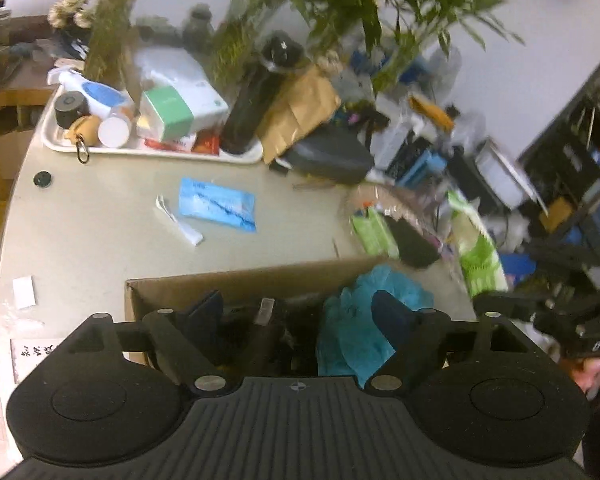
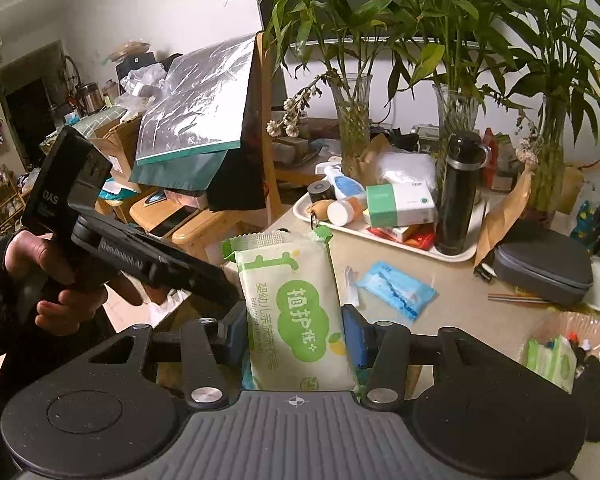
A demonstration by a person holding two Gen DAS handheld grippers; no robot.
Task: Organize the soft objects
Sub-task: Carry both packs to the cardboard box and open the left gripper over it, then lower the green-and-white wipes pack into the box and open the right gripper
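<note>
1. Right gripper (image 2: 296,336): pinching the green-and-white wipes pack (image 2: 296,312) upright, one pad on each long side, top seal pointing away from the claw.
2. Pack: soft, plump and squashy by the look of it, with a slick film wrapper; likely light, likely to slide if squeezed loosely. Best held across the middle of the body as now, not by the thin crimped end.
3. Left gripper (image 1: 300,312): spread wide, nothing pressed between its pads, poised over the open cardboard box (image 1: 236,280).
4. Blue gloves (image 1: 364,320): crumpled inside the box, just ahead of and against the left claw's right finger (image 1: 392,316); limp, thin, nearly weightless, easy to snag; any bunched fold good for a pinch.
5. Blue tissue packet (image 1: 218,208): flat on the table (image 1: 100,220), beyond the box, well ahead of the left claw; soft, flat, slippery film, best taken by a long edge.
6. Judged next: wipes pack into the box beside the gloves.
</note>
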